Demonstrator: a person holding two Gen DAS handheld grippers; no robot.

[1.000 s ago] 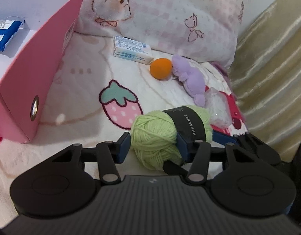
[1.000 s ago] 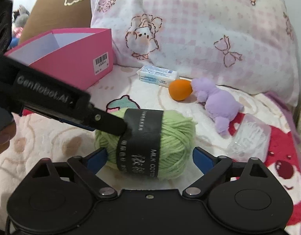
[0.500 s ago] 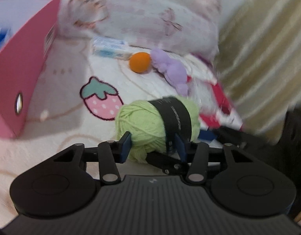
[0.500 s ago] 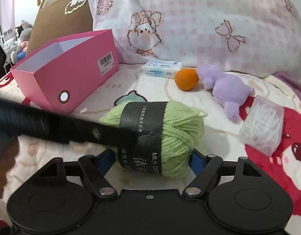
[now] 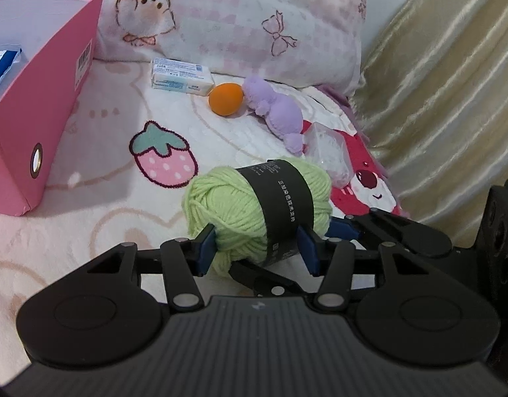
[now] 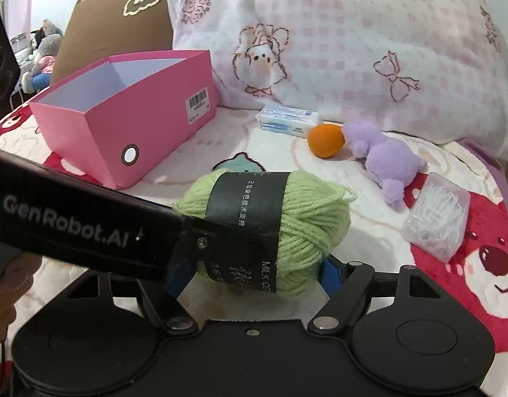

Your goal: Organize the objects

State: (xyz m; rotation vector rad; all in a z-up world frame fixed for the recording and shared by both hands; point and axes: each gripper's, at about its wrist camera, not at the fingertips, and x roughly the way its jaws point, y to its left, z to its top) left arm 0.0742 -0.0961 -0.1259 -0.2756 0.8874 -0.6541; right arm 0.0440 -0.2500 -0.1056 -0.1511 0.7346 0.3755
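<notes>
A light green yarn ball [image 5: 240, 205] with a black paper band is held between both grippers, just over the blanket. My left gripper [image 5: 257, 251] is shut on it, blue pads pressing into the near side. My right gripper [image 6: 254, 276] is shut on it too, its pads against the two ends of the yarn ball [image 6: 307, 225]. The left gripper's black body [image 6: 88, 228] crosses the right wrist view from the left. The open pink box [image 5: 32, 115] stands to the left, also seen as the pink box [image 6: 148, 125], with a blue packet [image 5: 2, 66] inside.
Beyond the yarn lie a white-blue soap packet [image 5: 179, 77], an orange ball [image 5: 226, 98], a purple plush toy [image 5: 280, 112] and a clear plastic box [image 5: 330, 152]. A pink checked pillow [image 5: 237, 16] closes the back. A gold curtain [image 5: 436, 82] hangs at the right.
The right gripper's jaws, apart from the yarn a second ago, have closed onto its ends. The left gripper kept its grip. The yarn has moved slightly with both grippers.
</notes>
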